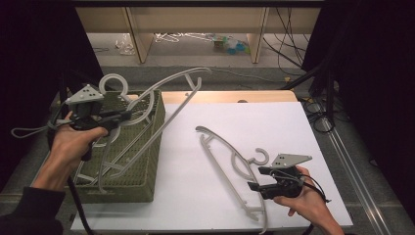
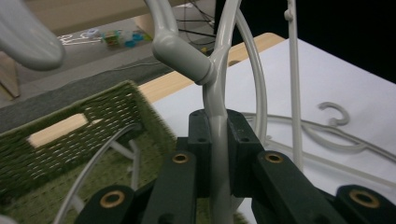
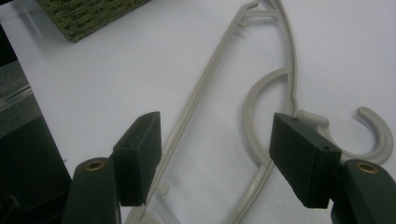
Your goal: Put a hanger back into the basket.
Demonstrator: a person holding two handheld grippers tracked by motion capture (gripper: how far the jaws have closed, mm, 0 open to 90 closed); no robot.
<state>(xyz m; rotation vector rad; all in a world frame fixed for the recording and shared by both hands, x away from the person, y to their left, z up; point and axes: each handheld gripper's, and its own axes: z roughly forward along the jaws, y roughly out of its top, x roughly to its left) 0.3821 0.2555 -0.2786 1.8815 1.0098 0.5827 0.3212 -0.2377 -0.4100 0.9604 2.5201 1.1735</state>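
A grey plastic hanger (image 1: 188,72) is raised at a slant over the green woven basket (image 1: 147,161), one end low inside it. My left gripper (image 1: 128,115) is shut on it just below the neck. In the left gripper view the black jaws (image 2: 218,126) pinch the hanger's stem (image 2: 217,93). A second grey hanger (image 1: 230,156) lies flat on the white table top (image 1: 274,122). Just above it, near its hook (image 1: 262,155), my right gripper (image 1: 255,178) is open. In the right gripper view the gripper (image 3: 215,149) has its jaws spread either side of the hanger's arm (image 3: 201,88), with the hook (image 3: 378,135) to their right.
More grey hangers (image 1: 105,161) lie inside the basket (image 2: 70,149), which stands at the table's left edge. Beyond the table's far edge are wooden shelf legs (image 1: 139,41) and floor clutter. Cables (image 1: 318,112) hang off the right side. Dark curtains flank both sides.
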